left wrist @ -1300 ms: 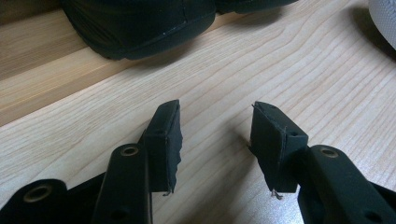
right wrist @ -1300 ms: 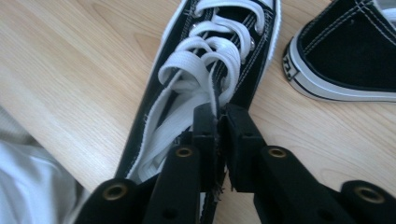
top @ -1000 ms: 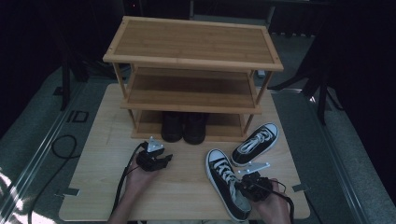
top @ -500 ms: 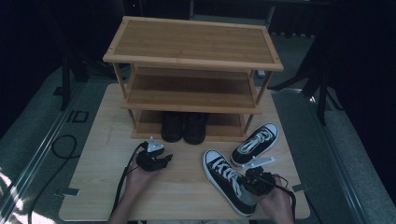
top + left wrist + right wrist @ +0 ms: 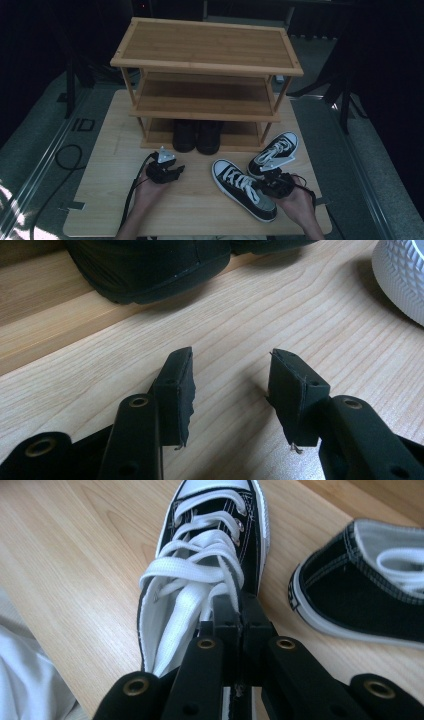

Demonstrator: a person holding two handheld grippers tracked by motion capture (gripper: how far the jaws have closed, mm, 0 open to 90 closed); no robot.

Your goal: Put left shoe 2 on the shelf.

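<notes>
Right tool (image 5: 235, 612) pinched shut on black canvas sneaker's (image 5: 210, 555) white lace | left tool (image 5: 235, 385) open, empty, over pale wooden surface (image 5: 280, 305) | no legible branding

Wooden table (image 5: 110, 200), shoe rack (image 5: 207, 65), two sneakers (image 5: 243, 188)

Black canvas sneaker (image 5: 210, 565), matt wooden table (image 5: 200, 210)

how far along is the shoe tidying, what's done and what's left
Looks done: a pair of black shoes sits on the rack's bottom shelf. In hand: the right tongs are shut on the near sneaker, apparently pinching its tongue or laces. Left: that sneaker and the second sneaker both lie on the table; the upper shelves are bare. The left tongs are open, holding nothing.
</notes>
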